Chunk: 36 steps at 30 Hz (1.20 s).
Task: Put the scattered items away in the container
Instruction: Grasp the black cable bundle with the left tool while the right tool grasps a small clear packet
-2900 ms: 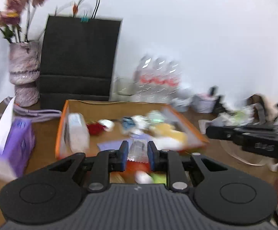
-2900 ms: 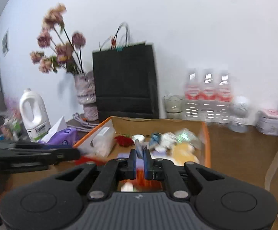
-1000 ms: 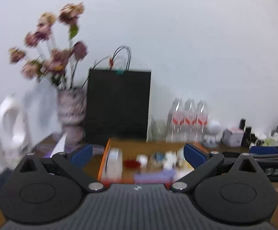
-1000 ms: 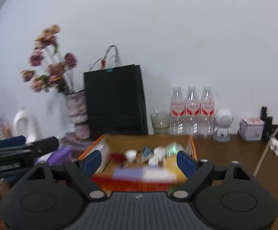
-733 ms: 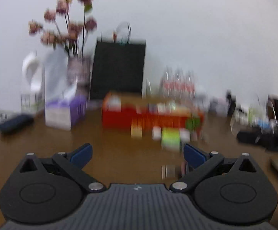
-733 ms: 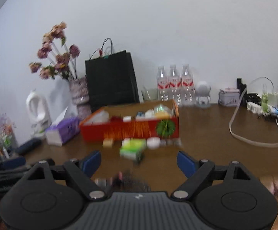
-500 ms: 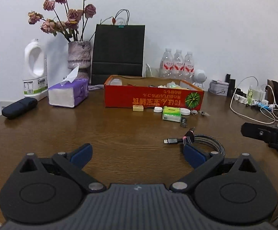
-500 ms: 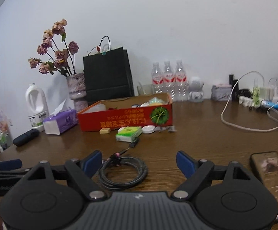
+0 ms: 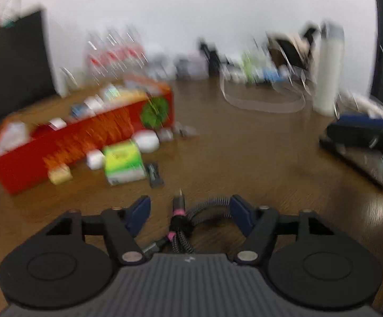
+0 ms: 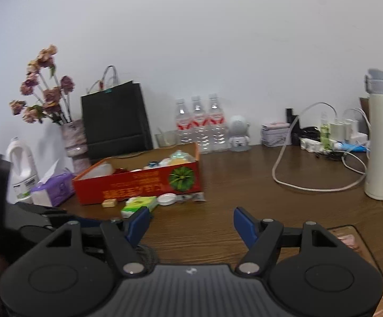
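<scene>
Left wrist view shows my left gripper (image 9: pixel 188 211) right over the coiled cable (image 9: pixel 191 219). Its jaws are closing, cable between them, not yet squeezed. My right gripper (image 10: pixel 188 224) closes on nothing.

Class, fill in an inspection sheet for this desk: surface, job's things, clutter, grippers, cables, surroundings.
Surface: brown wooden table.
Job's things: red box partly filled; green packet, white cap and yellow block lie in front of it.
Clutter: tissue box, black bag, vase, three bottles, flask.
Grippers: left gripper closing, coiled cable between its fingers, untouched; right gripper closing, nothing between.
Cables: white cord loops across the table.
Surroundings: white wall.
</scene>
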Available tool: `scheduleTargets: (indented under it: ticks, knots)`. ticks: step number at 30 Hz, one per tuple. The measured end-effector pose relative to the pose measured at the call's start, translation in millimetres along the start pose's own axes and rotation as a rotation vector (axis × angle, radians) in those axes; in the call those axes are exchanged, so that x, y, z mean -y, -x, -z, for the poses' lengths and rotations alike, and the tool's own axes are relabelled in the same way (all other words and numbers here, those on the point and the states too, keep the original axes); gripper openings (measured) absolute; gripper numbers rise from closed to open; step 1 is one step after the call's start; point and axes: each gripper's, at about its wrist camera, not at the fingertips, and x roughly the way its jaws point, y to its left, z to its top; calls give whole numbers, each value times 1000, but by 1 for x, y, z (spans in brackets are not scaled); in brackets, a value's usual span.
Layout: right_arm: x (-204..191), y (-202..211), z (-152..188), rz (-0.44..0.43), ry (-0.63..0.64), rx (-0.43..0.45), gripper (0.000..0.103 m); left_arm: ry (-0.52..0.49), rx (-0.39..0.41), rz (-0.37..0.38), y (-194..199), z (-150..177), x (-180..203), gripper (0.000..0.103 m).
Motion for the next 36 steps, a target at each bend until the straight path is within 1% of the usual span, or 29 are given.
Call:
scheduleTargets:
  ticks: [2, 4, 5, 7, 8, 10, 12, 13, 14, 15, 17, 18, 19, 20, 22, 23, 25, 26, 28, 29, 30, 32, 35, 36]
  knots:
    - [4, -3, 1, 4, 0, -6, 70, -27, -62, 32, -8, 4, -6, 66]
    - [5, -11, 1, -2, 1, -12, 70, -17, -68, 68, -9, 9, -11, 50]
    - [4, -19, 1, -9, 4, -25, 70, -10, -64, 64, -6, 10, -13, 24]
    - [-1, -36, -1, -18, 9, -55, 70, 20, -54, 54, -2, 13, -13, 25]
    - [-3, -45, -2, -24, 12, -70, 69, 43, -34, 51, 1, 18, -15, 24]
    - [-10, -62, -6, -41, 19, -94, 69, 92, 18, 47, 10, 28, -18, 20]
    - [-16, -80, -14, -35, 34, -101, 67, 190, 64, 18, 20, 37, -27, 19]
    - [-20, -89, -19, -27, 47, -103, 66, 239, 91, -13, 25, 40, -33, 19]
    - [-23, -101, -25, -20, 61, -109, 64, 282, 116, -45, 28, 41, -39, 19]
    - [-26, -115, -32, -15, 74, -120, 59, 326, 140, -72, 32, 42, -45, 19]
    - [-30, -147, -45, 25, 109, -139, 51, 386, 184, -99, 40, 44, -58, 19]
    - [-32, -164, -50, 57, 129, -151, 47, 401, 206, -107, 44, 44, -62, 19]
    - [-32, -182, -54, 83, 141, -175, 46, 411, 222, -113, 48, 44, -65, 19]
    - [-32, -199, -57, 93, 146, -203, 41, 419, 232, -126, 50, 43, -68, 19]
    - [-30, -227, -56, 92, 159, -258, 34, 422, 239, -162, 52, 42, -73, 19]
    - [-30, -241, -54, 98, 174, -302, 28, 424, 238, -182, 52, 42, -75, 19]
    - [-30, -261, -48, 92, 190, -375, 26, 439, 237, -202, 53, 42, -79, 19]
    - [-29, -268, -45, 93, 196, -398, 23, 451, 240, -202, 53, 42, -81, 19]
    - [-28, -272, -42, 96, 192, -399, 24, 459, 243, -202, 54, 42, -83, 19]
    - [-27, -272, -42, 87, 181, -405, 22, 457, 245, -208, 54, 42, -84, 19]
    - [-26, -270, -41, 71, 162, -410, 17, 453, 248, -215, 55, 42, -83, 19]
    - [-24, -265, -41, 44, 137, -414, 15, 447, 257, -227, 58, 41, -80, 19]
    - [-23, -251, -37, 26, 124, -416, 13, 457, 273, -238, 66, 42, -72, 19]
    - [-22, -243, -36, 21, 113, -413, 11, 461, 279, -242, 69, 43, -69, 19]
